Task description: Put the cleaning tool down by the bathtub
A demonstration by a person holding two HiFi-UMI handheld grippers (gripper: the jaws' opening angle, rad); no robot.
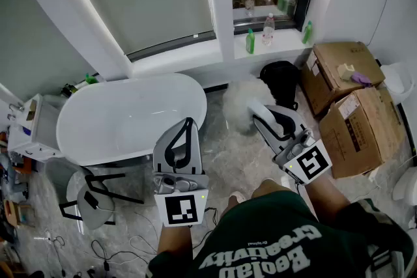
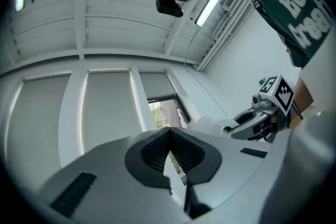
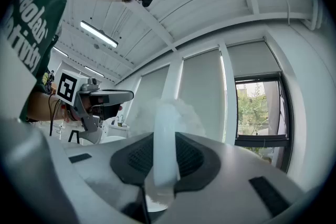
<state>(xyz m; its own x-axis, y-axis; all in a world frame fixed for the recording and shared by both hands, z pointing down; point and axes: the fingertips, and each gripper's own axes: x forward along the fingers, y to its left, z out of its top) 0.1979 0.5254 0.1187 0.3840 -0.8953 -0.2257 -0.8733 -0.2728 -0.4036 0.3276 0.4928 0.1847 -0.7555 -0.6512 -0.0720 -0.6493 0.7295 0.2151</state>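
Beyond the jaws of the right gripper (image 3: 165, 160), the cleaning tool (image 3: 164, 128) shows its fluffy head only as a soft blur, its handle's near end is indistinct between them, and in the head view the gripper hides that handle.

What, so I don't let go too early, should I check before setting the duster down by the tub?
1. Right gripper fingers closed on the duster handle: ok.
2. Duster head beside the bathtub, not over it: ok.
3. Bare floor next to the tub to lay it on: ok.
4. Duster head resting on the floor: cannot tell.
5. Left gripper shut, empty and away from the duster: ok.
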